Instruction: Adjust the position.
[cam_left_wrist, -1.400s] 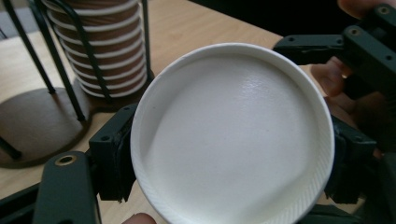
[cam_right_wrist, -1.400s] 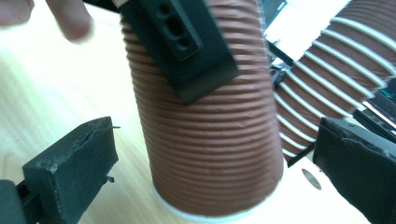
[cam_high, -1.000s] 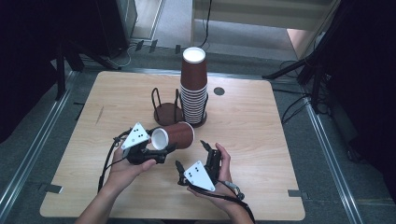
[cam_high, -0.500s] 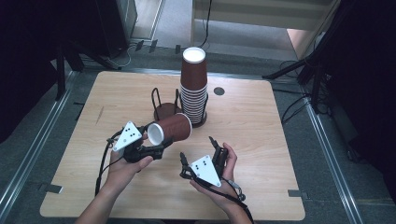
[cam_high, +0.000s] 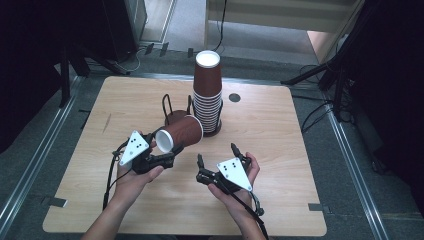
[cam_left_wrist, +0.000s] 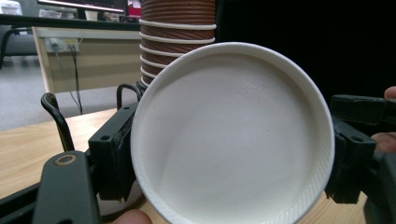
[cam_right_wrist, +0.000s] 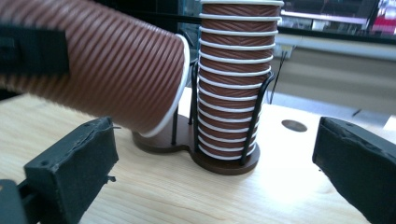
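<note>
Left tongs (cam_high: 167, 159) pinch a paper cup (cam_high: 179, 134) at its rim, holding it on its side above the counter (cam_high: 280, 150), beside the cup stack (cam_high: 207, 95). Light, thin-walled and probably crushable, it suits a gentle rim grip. Right tongs (cam_high: 216, 155) stand spread, empty.

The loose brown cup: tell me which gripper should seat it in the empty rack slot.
Probably left. The left gripper is shut on the loose brown cup, held on its side just before the empty rack slot beside the cup stack. The right gripper is open and holds nothing.
</note>
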